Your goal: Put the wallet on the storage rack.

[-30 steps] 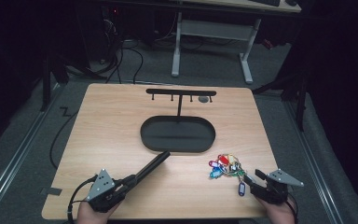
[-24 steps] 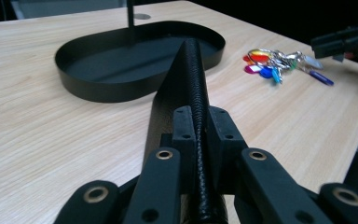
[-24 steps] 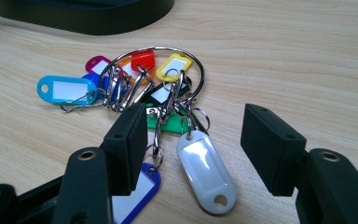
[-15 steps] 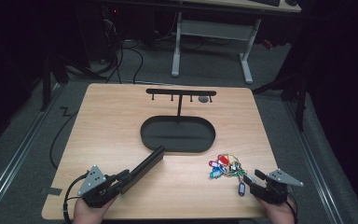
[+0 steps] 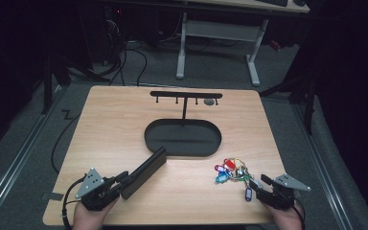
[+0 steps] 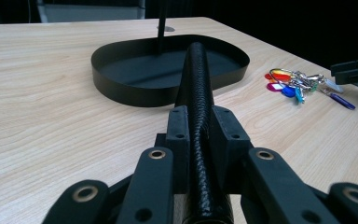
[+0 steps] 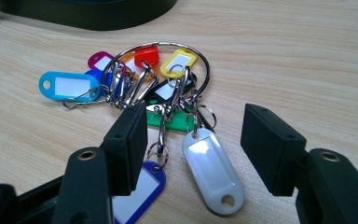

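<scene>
A wooden table (image 5: pixel 124 120) is set on a grey carpet (image 5: pixel 24 139). Behind it, a white desk frame (image 5: pixel 218 33) is seen. The room is kept dark; cables (image 5: pixel 124 57) are laid on the floor.

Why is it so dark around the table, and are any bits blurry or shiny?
High view: light falls on the table alone, so the floor around it fades to black. Left gripper view: the wallet is soft up close, and the tray is sharper. Right gripper view: the key ring glints, and the white tag has glare.
</scene>
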